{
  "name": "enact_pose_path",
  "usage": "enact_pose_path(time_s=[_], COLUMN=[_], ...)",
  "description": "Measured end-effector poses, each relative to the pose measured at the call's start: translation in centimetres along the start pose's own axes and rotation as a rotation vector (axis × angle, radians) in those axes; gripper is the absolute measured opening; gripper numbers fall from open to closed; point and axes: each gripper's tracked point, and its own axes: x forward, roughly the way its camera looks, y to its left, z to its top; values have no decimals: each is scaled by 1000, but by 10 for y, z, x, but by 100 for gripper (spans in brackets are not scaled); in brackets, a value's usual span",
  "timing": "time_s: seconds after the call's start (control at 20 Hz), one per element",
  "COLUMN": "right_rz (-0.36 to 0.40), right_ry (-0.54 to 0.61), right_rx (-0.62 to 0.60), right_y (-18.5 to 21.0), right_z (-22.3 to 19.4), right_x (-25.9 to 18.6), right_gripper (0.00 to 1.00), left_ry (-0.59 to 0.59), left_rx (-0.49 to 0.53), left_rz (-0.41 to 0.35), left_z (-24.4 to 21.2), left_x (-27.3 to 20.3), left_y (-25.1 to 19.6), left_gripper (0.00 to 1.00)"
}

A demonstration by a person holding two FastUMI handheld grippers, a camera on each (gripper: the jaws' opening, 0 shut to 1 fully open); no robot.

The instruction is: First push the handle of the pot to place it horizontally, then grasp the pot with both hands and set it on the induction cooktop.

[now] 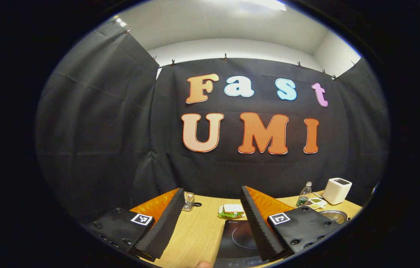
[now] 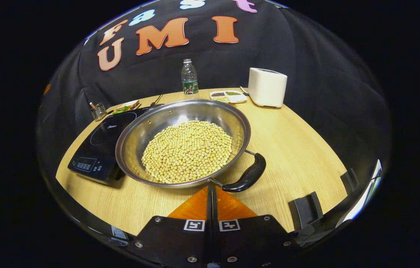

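Two grippers, and yours on the right (image 2: 210, 191) is nearer: fingers pressed together on nothing, tips just below the pot (image 2: 183, 141) at centre frame. Its handle (image 2: 246, 175) slants up-right at lower centre. Left gripper (image 1: 210, 219) gapes wide above the induction cooktop (image 1: 238, 238), bottom centre.

Shiny metal pot (image 2: 165, 123), glossy cooktop (image 2: 100, 147), matt wood table (image 2: 295, 156).

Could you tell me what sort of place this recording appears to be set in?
Probably a mock kitchen staged in a cloth-walled booth: a wooden table holds an induction cooktop, a pot of beans and a toaster.
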Motion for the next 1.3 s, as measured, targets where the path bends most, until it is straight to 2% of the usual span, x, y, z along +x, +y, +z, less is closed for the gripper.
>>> enact_pose_path(time_s=[0.55,1.3], right_rz=[-92,-153], right_ry=[-9,-11], right_rx=[71,110], right_y=[-43,-77], right_z=[22,62], right_x=[28,78], right_gripper=[0,0], left_ry=[31,87], left_rx=[9,-2], left_rz=[-12,-41], left_z=[-11,-34], left_x=[16,44], left_y=[-15,-42], left_gripper=[99,99])
